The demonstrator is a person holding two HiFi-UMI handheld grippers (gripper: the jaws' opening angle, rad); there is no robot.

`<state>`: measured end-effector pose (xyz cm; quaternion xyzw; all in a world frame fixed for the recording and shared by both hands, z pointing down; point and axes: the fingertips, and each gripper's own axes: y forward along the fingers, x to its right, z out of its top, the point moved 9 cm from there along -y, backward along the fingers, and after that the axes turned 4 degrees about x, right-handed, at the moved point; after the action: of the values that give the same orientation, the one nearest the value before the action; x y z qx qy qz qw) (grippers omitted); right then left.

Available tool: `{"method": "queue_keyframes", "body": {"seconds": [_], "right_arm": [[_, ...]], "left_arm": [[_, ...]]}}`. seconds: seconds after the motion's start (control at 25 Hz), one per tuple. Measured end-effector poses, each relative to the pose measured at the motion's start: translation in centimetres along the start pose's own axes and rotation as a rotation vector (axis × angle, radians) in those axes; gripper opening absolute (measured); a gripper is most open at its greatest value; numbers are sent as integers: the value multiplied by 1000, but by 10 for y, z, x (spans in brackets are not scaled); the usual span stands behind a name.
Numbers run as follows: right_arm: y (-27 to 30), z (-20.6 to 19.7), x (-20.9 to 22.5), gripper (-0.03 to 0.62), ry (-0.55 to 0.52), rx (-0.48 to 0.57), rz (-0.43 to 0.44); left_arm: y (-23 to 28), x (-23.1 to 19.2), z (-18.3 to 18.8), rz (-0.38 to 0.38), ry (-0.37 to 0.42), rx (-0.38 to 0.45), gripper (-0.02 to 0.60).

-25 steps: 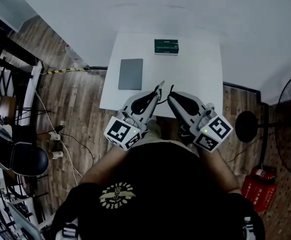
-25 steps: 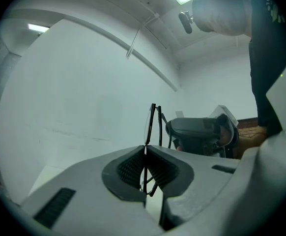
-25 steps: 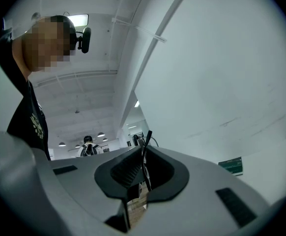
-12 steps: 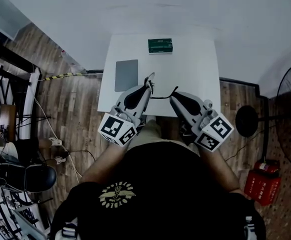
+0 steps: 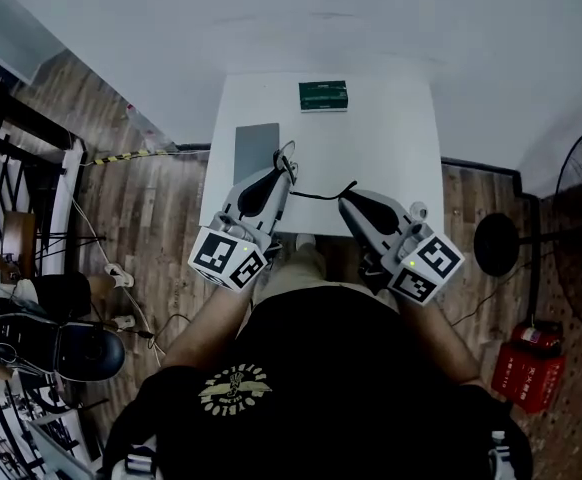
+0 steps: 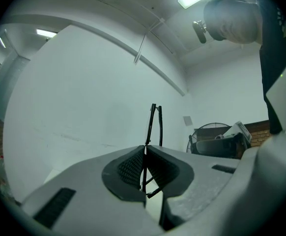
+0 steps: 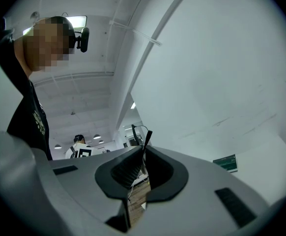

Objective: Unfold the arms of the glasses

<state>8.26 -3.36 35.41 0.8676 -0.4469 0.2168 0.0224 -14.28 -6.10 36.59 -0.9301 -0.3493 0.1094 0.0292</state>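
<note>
**Head view: glasses held in the air between both grippers**

Head view shows the glasses held above the near edge of the white table, in front of the person's body, touching nothing but the two grippers. The left gripper grips them at the frame end. A thin black arm runs from there across to the right gripper, so the arm looks swung out from the frame.

Left gripper view shows that gripper's jaws pressed together on the thin black frame, which stands upright out of the pads and rises past the tips.

Right gripper view shows the tip of the arm pinched between that gripper's pads, with a short end poking up above them. These jaws have just been closing, with the arm between them.

Both grippers point level and lean in toward each other. Farther back on the table lie a green box and a grey pad, well apart from the glasses.
</note>
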Motion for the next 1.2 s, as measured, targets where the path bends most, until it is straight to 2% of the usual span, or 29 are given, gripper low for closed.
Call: {"method": "queue_keyframes", "body": {"seconds": [0.44,0.48,0.56,0.64,0.8,0.84,0.88,1.2], "right_arm": [[3,-7,-3,2,2,-1,17],[5,-6,-4,16,9,11,27],[8,-3,-5,85,27,38,48],[8,0,-4,95,40,56,49],[12,2,-1,95,52,52,30],[13,1,-1,82,53,46,26],[12,0,0,38,53,40,25],[-1,-15,-1,34,102,25,54]], "left_arm": [[-9,-15,10,53,12,37,20],[-11,-17,11,54,22,37,20],[-12,-16,12,53,34,38,20],[-12,-13,13,49,37,36,20],[-11,-4,12,30,49,24,20],[-11,-2,11,27,48,22,20],[-11,0,10,27,42,20,20],[-22,-4,14,57,-13,37,20]]}}
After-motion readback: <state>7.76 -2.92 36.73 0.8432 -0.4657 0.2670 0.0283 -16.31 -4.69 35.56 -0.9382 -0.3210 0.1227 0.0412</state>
